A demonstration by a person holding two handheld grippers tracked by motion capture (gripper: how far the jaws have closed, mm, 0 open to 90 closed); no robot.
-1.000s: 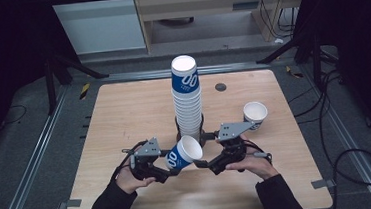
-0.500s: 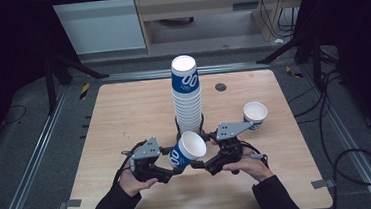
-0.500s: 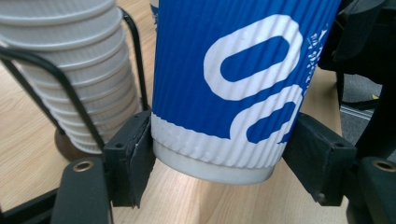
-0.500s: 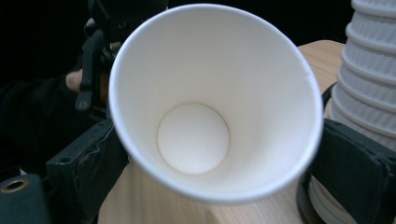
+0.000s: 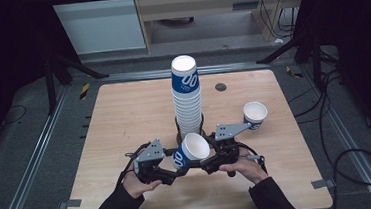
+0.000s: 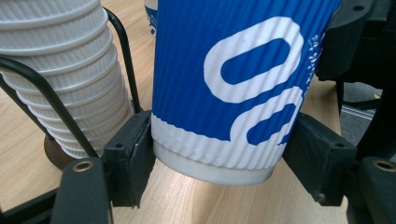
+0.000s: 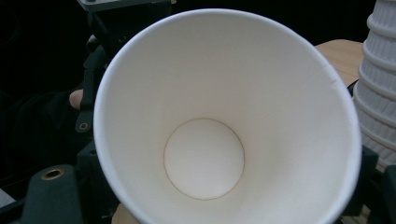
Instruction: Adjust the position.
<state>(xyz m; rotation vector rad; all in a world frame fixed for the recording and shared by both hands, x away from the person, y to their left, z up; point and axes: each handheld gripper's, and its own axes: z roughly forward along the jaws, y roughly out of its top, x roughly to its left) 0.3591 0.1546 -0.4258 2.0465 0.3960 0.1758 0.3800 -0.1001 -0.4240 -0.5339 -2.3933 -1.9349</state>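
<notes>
— While the blue paper cup hangs tilted between both tools near the table's front edge, who actually has it?

— Both, I'd say. The left gripper clamps its pads on the ribbed white band near the cup's base; in the left gripper view they press either side. The right gripper has just been closing, and in the right gripper view its jaws sit at either side of the cup's open mouth, narrow enough that I judge it a hold on the rim end.

— So which step is this?

— A handover from left to right, judging by the grips. The cup is lifted clear of the wooden table, mouth toward the right hand.

— And next?

— The left jaws need to spread and back off along the cup's axis without dragging it, while the right keeps its squeeze gentle; paper walls crush easily.

— What lies beyond?

— Just behind stands the tall stack of cups in its black wire holder, close enough to be knocked. Farther right, a single cup sits upright, apart from everything. A small dark disc lies near the far edge.
</notes>
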